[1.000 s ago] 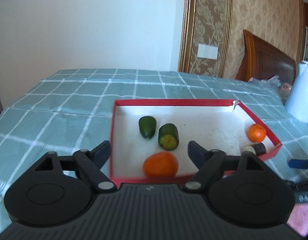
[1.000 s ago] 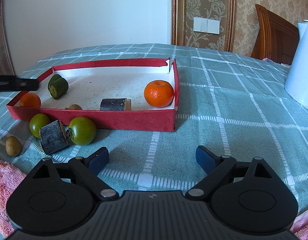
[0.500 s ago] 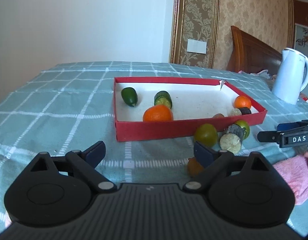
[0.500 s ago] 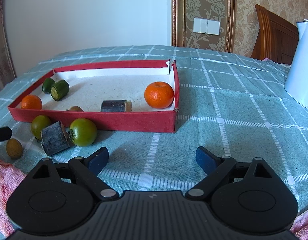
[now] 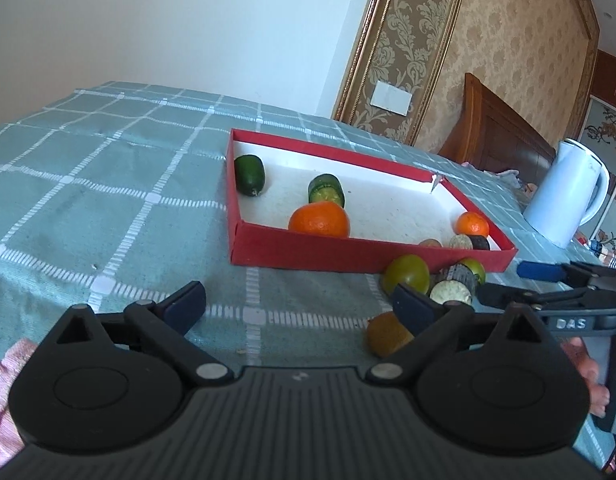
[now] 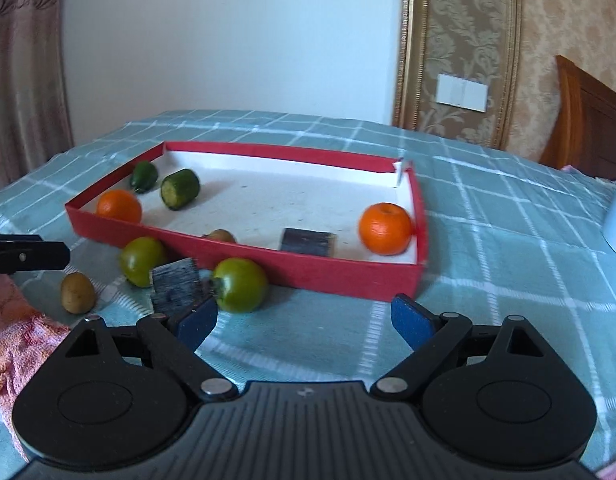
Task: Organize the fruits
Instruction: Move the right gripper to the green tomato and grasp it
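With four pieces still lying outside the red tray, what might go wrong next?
1. The green tomatoes and dark cut piece look packed together against the tray wall, so the right gripper, jaws open and empty, may nudge a round one away.
2. The left gripper, jaws opening with nothing between them, sits beside the brown fruit and close to the right gripper; they might collide.

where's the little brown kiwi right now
The kiwi lies on the tablecloth outside the red tray, low on the left of the right wrist view, beside the pink towel and just left of a green tomato.
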`<state>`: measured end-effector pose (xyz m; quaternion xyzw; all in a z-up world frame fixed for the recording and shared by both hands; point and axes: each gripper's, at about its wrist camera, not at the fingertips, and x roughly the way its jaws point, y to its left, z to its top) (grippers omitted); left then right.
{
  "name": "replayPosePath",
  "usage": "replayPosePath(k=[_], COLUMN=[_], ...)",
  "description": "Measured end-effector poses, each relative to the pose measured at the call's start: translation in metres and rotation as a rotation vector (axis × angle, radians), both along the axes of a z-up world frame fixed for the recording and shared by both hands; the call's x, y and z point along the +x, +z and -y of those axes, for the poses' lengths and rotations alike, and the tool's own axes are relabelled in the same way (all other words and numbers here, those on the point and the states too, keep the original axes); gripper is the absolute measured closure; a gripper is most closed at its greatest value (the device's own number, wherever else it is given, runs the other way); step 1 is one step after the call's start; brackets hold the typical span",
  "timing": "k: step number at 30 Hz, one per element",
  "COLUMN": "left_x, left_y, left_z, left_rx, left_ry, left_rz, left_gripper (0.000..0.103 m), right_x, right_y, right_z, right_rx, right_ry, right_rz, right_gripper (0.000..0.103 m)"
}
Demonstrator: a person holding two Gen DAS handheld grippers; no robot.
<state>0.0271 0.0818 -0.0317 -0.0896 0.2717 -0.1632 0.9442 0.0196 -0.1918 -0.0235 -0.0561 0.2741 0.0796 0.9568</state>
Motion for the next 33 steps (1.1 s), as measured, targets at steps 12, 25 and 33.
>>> replayPosePath(k=[12,25,33], left_x=[-0.002,-0.002,-0.002], left_y=[-0.001,-0.003,-0.002], left_z=[0.001,0.002,0.003], left_rx=[-0.008,-0.003,-0.003], left_ry=[-0.031,-0.042,-0.042], left_rz=[0.005,-0.002,-0.002], left_gripper=[0.0,0.0,0.0], right_x=[0.015,-0.006,-0.018], right_y=[-0.007,0.002,0.037], right_z=[-0.021,-0.015,0.011], right_rx=[0.041,0.066,0.097], right_ry=[0.107,0.061,-0.01], right_rz=[-0.057,0.024,0.153], right_gripper=[0.056,0.07,0.07])
